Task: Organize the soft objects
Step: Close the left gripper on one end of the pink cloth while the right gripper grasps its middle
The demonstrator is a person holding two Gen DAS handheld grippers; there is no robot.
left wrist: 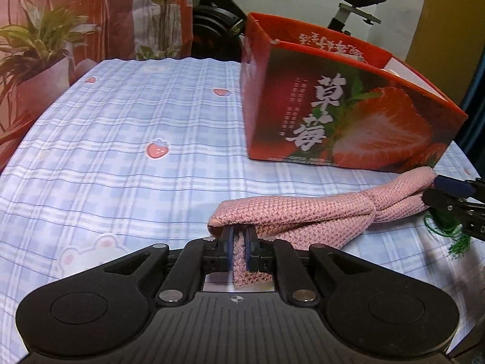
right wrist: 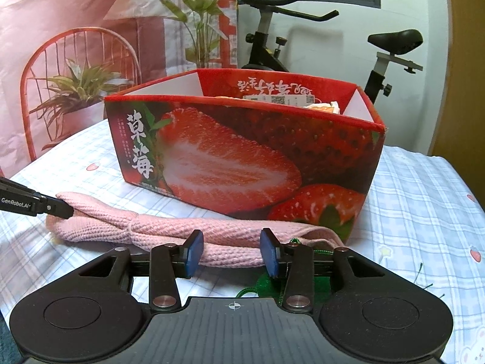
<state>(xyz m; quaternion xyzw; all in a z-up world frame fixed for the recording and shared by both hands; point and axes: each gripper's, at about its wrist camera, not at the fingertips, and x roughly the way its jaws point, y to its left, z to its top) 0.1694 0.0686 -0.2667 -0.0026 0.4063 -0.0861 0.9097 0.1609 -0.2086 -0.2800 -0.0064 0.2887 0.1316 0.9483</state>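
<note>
Lengthwise, pink knit band (right wrist: 169,230), parallel to strawberry box (right wrist: 242,157)

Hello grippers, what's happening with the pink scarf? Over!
Left gripper shut on pink knitted scarf. Right gripper open around its other end. Strawberry box right behind; nothing blocking.

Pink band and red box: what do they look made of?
Pink band: knitted or woven yarn, matte, by its ribbed stitch texture and the way it folds limp; fibre type unclear. Red box: printed cardboard, slightly glossy, with thin folded walls, white inside and a strawberry photo outside.
</note>
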